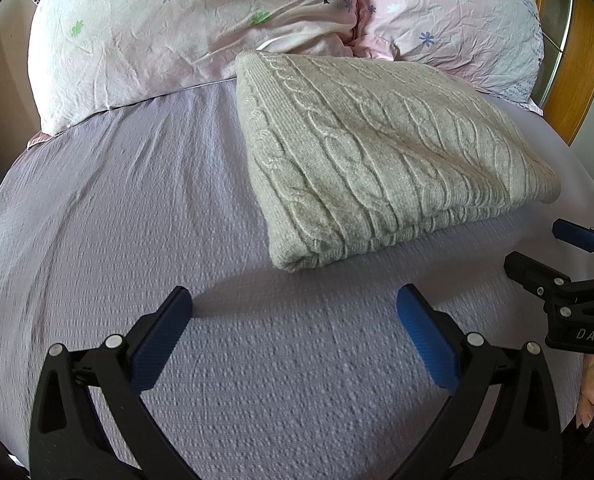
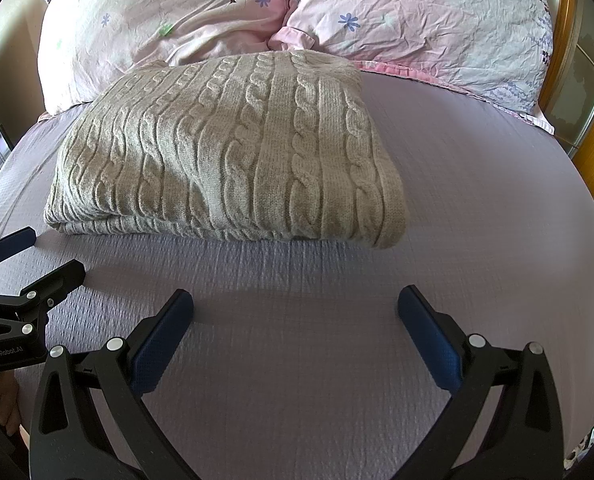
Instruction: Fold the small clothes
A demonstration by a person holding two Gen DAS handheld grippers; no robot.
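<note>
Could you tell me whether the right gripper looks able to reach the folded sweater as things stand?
Probably yes: the right gripper is open, and only bare bedsheet lies between it and the folded sweater.

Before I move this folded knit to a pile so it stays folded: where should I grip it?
Probably the near edge of the cable-knit sweater, from the front. Its stacked layers show along that edge, so the left gripper and right gripper, both open, could each pinch all layers near a front corner.
</note>
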